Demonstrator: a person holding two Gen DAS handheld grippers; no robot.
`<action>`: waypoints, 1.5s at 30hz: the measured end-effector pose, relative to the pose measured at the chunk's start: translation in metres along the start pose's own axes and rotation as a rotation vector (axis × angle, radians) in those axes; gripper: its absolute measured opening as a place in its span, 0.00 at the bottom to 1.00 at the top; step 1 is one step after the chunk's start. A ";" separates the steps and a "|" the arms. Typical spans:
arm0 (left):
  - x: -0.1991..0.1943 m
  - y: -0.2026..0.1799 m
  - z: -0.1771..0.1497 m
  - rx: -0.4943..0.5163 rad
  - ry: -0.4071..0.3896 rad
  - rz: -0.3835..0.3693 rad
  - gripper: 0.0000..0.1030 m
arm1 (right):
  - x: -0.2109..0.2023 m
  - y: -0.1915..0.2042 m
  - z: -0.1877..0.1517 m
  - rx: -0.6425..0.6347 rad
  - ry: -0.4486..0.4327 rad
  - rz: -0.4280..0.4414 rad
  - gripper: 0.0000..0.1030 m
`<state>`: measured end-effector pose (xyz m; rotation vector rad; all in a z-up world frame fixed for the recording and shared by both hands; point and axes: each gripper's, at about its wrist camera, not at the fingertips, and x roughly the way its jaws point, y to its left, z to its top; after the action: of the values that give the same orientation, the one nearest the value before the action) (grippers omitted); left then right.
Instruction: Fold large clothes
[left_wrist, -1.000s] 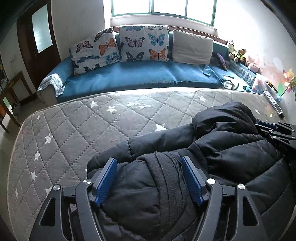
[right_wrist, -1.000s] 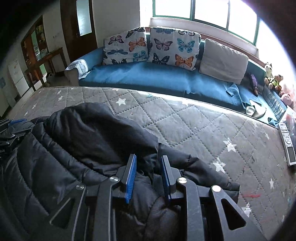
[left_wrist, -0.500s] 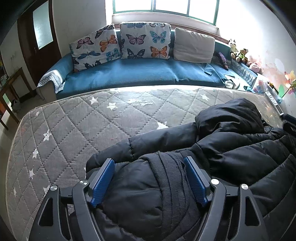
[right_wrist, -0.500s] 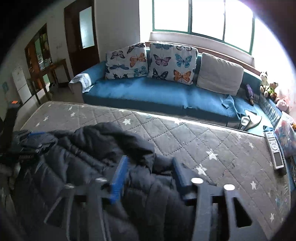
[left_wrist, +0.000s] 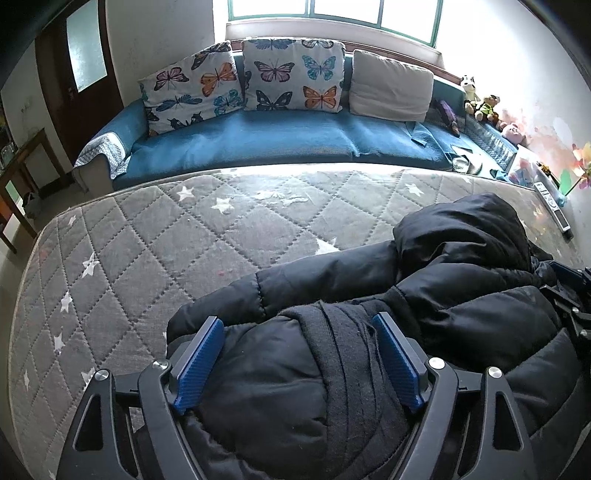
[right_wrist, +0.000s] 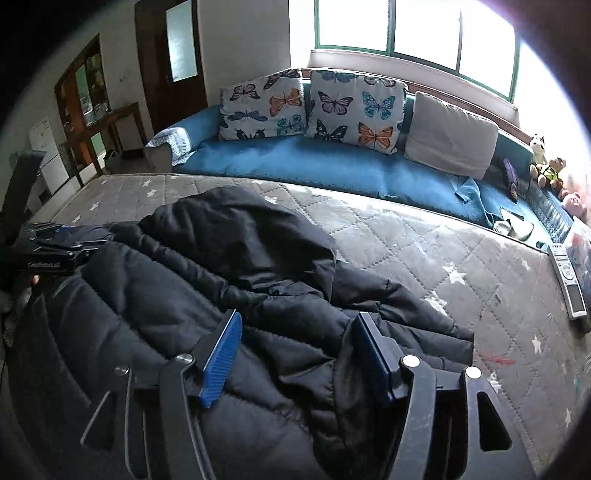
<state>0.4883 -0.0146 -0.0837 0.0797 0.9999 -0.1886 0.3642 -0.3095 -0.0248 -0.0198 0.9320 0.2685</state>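
A black puffer jacket (left_wrist: 461, 295) lies bunched on the grey star-quilted mattress (left_wrist: 166, 251), hood toward the sofa. My left gripper (left_wrist: 298, 319) straddles a padded sleeve end with its knit cuff (left_wrist: 343, 354). Its jaws are opening and the blue pads (left_wrist: 199, 354) stand wide at the bulge's sides. My right gripper (right_wrist: 299, 315) hovers over the jacket's (right_wrist: 221, 266) other side. Its jaws are also opening, with rumpled fabric below and between them, not pinched. Each gripper shows at the edge of the other's view: the right gripper (left_wrist: 569, 291) and the left gripper (right_wrist: 55, 243).
A blue sofa (left_wrist: 277, 140) with butterfly cushions (left_wrist: 291, 79) runs along the mattress's far side. A remote control (right_wrist: 567, 280) lies near the mattress's right edge, with plush toys (right_wrist: 546, 166) beyond. A dark door (right_wrist: 173, 62) and wooden furniture stand far left.
The right gripper's jaws went from nearly shut on a fold of jacket to wide apart, letting it go. The left gripper's jaws spread a little wider around the sleeve.
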 end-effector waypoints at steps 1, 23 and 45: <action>0.000 -0.001 0.000 0.003 -0.003 0.010 0.87 | 0.000 0.001 0.001 -0.004 0.004 -0.003 0.68; -0.145 -0.038 -0.051 0.063 -0.195 0.014 0.84 | -0.083 0.046 -0.002 -0.057 -0.025 0.084 0.71; -0.138 -0.028 -0.090 0.008 -0.093 -0.105 0.77 | -0.020 0.062 -0.021 -0.027 0.059 0.131 0.90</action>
<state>0.3358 -0.0114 -0.0150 0.0254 0.9116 -0.2895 0.3218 -0.2571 -0.0154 0.0086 0.9897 0.4039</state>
